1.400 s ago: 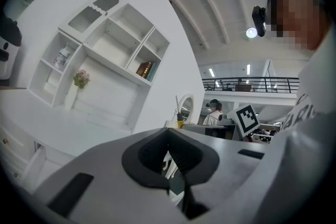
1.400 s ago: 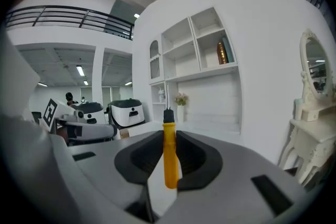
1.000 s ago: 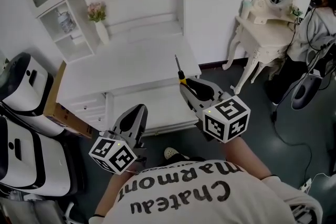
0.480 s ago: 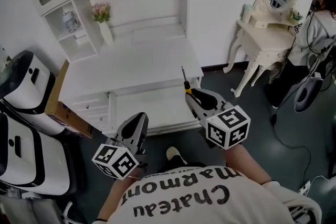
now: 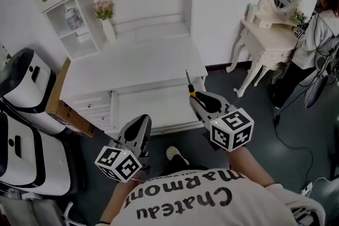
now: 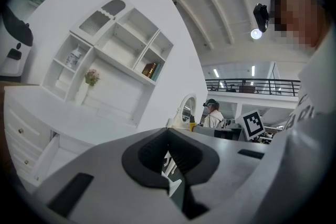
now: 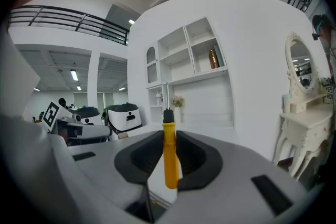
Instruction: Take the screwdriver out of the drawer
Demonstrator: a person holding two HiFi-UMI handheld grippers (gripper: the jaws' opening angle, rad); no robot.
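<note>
Yellow plastic sits pinched between the jaws of the right gripper [image 5: 198,99]: they are closed on the handle of the screwdriver [image 5: 188,84], whose thin metal shaft sticks out past the tips toward the far side. The left gripper [image 5: 139,127] is nearer and to the left, its jaws drawn together with only a sliver of gap and nothing between them.

Judging by how things lie, the main part of the task is done. The tool is off every surface, held in the air above the right end of the open drawer [image 5: 151,109] and clear of its front edge. What seems left is to carry it away and set it down somewhere, and perhaps to push the drawer shut, though the task sentence does not ask for that. The drawer's white floor looks bare in the head view, as far as it shows.

For moving, the desk top [image 5: 132,63] just beyond the drawer is the widest free surface. A vase of flowers [image 5: 107,19] stands only at its far left corner. To the right there is open dark floor before the dressing table [image 5: 267,26], which is well apart. On the left it is tighter, with a cardboard box [image 5: 62,109] leaning beside the desk and white machines [image 5: 24,84] crowding the near left. The drawer's front rim juts toward the person, so a low sweep with either gripper could catch it
</note>
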